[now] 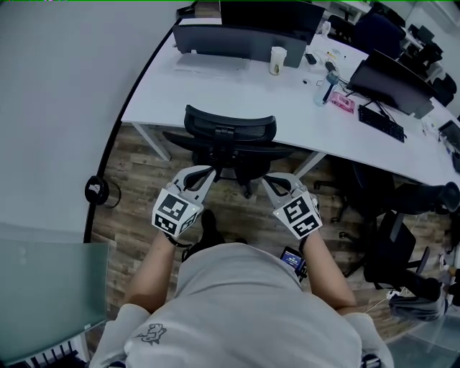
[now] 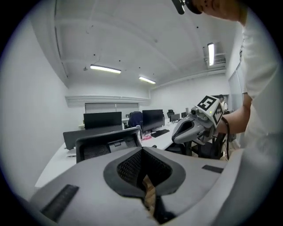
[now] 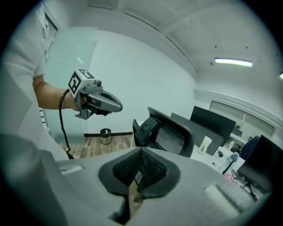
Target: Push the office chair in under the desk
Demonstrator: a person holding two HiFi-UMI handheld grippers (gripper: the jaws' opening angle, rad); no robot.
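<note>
The person stands behind the office chair, both forearms reaching forward and down. The left gripper and the right gripper point at the chair from either side of its back, their marker cubes turned upward. Each gripper view shows its own jaws pressed together with nothing between them, and the chair's back stands ahead of the tips. From above, the tips lie just beside the chair. Whether they touch it cannot be told.

The chair is black. It has a curved mesh back with a hard plastic brace across it, and its base stands on the wood-plank floor. It stands at the near edge of the white, smooth surface, with its back toward the person.

On the surface near the far edge are dark flat monitors and a pale cup. Toward the right end are a bottle, a pink item and a black keyboard. A round waste bin sits on the floor off the left end, beside a curved wall. A second dark chair stands to the right, near the person's right arm.
</note>
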